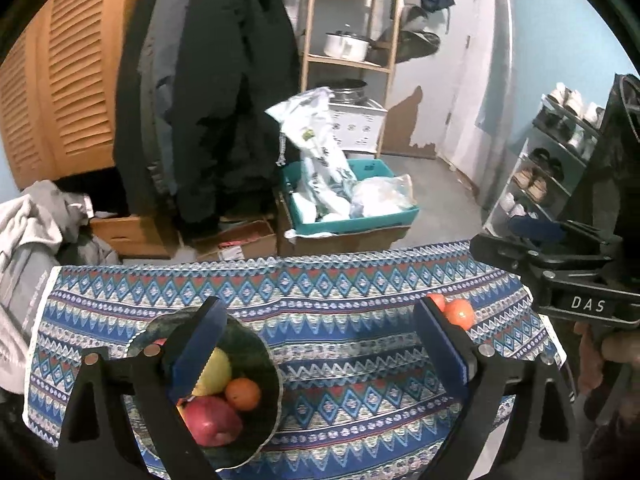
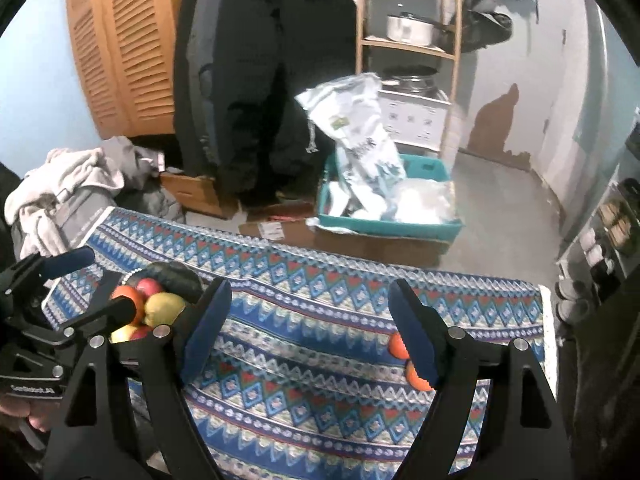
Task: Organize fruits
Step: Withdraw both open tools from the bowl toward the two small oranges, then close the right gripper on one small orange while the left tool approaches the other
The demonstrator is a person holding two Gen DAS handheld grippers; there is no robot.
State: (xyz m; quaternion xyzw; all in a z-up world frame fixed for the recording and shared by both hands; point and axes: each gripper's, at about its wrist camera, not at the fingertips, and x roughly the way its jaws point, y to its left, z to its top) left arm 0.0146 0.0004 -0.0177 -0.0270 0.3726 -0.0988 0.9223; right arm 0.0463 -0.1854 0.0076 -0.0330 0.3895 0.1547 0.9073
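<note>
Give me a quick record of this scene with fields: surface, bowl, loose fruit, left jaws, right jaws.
surface: table under a blue patterned cloth
bowl: dark bowl on the left part of the cloth, holding a yellow fruit, an orange and a red apple
loose fruit: two oranges on the cloth at the right, outside the bowl
left jaws: left gripper open, nothing between them
right jaws: right gripper open, empty

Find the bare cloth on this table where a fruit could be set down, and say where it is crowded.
Free: the wide middle of the patterned cloth, between the dark bowl and the two loose oranges. Crowded: the bowl, which holds an apple, an orange and yellow fruit.
</note>
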